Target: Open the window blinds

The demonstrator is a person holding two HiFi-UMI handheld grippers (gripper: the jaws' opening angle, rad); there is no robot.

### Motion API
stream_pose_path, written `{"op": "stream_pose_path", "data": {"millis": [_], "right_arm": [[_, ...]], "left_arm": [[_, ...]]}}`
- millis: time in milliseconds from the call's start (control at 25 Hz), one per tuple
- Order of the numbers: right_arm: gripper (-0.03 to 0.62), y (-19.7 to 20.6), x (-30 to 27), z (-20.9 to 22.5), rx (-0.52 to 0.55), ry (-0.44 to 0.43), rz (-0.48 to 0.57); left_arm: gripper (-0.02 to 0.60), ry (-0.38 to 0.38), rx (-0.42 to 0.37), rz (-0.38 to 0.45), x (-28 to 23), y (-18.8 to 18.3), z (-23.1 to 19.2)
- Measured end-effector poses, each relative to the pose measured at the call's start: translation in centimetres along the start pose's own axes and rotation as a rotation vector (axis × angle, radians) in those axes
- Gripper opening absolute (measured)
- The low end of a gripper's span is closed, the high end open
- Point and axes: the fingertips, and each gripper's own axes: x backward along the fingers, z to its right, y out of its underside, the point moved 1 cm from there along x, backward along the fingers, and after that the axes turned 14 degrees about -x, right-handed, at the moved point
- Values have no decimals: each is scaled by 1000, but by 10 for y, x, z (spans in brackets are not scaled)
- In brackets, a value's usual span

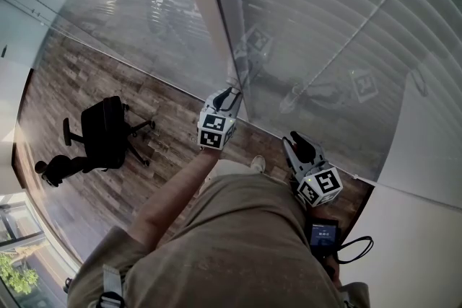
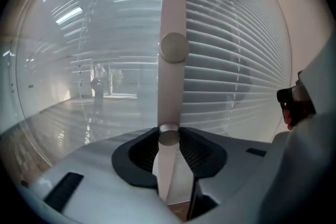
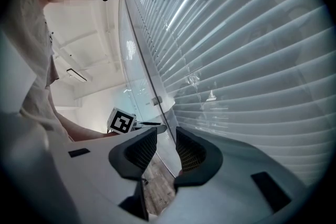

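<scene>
Position: the person stands facing a glass wall (image 1: 144, 18), with the window blinds (image 1: 346, 11) behind the pane on the right. The slats run horizontally and lie close together, so little shows through them.

A white vertical post (image 2: 172, 2) separates the two panes and carries two round knobs. The upper knob (image 2: 174, 47) stands free. The lower knob (image 2: 169, 137) sits between the jaws of the left hand-held gripper (image 2: 169, 144).

Left hand-held gripper – jaws partly closed, both pads meeting the sides of the lower knob. In the head view this gripper (image 1: 231, 96) is at the foot of the post, just at the glass.

Right hand-held gripper (image 3: 163, 139) – jaws apart with nothing between them; only the pane edge and the floor show through the gap. In the head view it (image 1: 298, 146) hangs near the bottom edge of the blinds, beside the left one but apart from it, touching nothing.

Clearances: a white wall (image 1: 426, 227) closes the right side. To the left the wooden floor (image 1: 166, 112) lies open along the glass. A black office chair (image 1: 105, 133) stands there, well apart from both grippers.
</scene>
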Motion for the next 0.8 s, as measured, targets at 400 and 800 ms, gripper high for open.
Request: {"op": "stream_pose_path", "data": {"millis": [400,800], "right_arm": [[119,2,-1,-1,5,-6,-14],[119,4,-2,-1,3,-7,-20]], "left_arm": [[133,49,181,18,1,2,-1],[133,112,393,50,0,5,-4]]}}
